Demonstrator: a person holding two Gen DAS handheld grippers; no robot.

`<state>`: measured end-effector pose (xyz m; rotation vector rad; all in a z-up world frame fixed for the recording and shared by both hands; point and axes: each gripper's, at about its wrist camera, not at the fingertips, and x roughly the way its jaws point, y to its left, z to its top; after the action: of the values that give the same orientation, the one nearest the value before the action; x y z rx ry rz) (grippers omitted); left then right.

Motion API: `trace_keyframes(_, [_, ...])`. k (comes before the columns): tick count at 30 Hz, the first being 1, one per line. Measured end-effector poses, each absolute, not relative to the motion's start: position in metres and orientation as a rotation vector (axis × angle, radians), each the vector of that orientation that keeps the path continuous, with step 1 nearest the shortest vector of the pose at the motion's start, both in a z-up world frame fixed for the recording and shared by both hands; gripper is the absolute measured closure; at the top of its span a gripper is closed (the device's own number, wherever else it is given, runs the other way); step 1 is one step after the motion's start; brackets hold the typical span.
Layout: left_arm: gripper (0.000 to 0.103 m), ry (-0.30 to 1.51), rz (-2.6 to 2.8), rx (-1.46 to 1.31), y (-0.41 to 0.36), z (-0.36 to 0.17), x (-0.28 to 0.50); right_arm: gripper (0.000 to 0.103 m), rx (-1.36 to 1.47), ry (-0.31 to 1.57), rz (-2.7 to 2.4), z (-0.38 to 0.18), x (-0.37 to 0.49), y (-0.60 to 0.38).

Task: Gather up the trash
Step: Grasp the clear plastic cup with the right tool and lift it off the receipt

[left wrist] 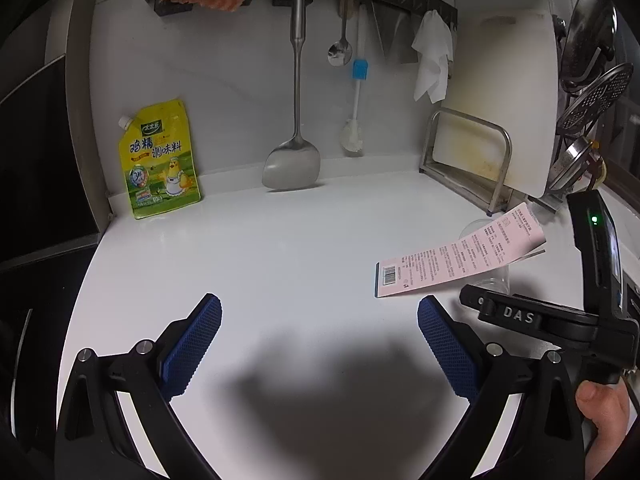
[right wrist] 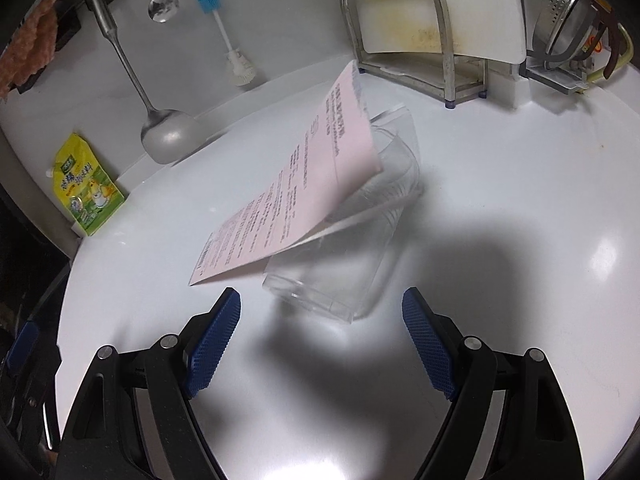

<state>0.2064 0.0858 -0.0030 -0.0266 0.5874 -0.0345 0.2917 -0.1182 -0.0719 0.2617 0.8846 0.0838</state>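
Yellow pouch (left wrist: pixel 162 160) stands far left by wall. Pink paper card (right wrist: pixel 288 184) with clear plastic box (right wrist: pixel 344 248) lies mid bench (right wrist: pixel 520 220), card tilted up on box. White shiny bench, white wall, spatula (left wrist: pixel 294 160) hanging. Left gripper (left wrist: pixel 320 344) wide apart, holds nothing. Right gripper (right wrist: pixel 322 344) wide apart, just before box. Only left view shows hand (left wrist: pixel 604 412) on right gripper.

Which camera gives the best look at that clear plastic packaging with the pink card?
The right wrist view: the clear plastic packaging lies just ahead of the open right gripper. The left wrist view shows mainly its pink card, off to the right.
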Motion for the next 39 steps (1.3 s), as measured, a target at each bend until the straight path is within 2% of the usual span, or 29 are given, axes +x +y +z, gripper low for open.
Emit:
trace_keyframes(18, [0.006,0.614,-0.053,-0.039,0.085,-0.006,0.210,0.025,0.218,0.889,0.048,-0.077,0.313,-0.122])
trace_keyframes(19, [0.006,0.613,-0.055,-0.039,0.084,-0.006,0.209,0.026,0.216,0.886,0.050,-0.077,0.312,-0.123])
trace_keyframes(21, [0.006,0.613,-0.060,-0.039,0.084,-0.006,0.209,0.038,0.215,0.890,0.064,-0.078,0.311,-0.124])
trace_keyframes(26, [0.006,0.620,-0.070,-0.046,0.084,-0.008,0.210,0.049,0.206,0.890,0.095,-0.078,0.303,-0.126])
trace_keyframes(39, [0.006,0.619,-0.077,-0.066,0.083,-0.008,0.201,0.051,0.249,0.888,0.207,-0.077,0.257,-0.139])
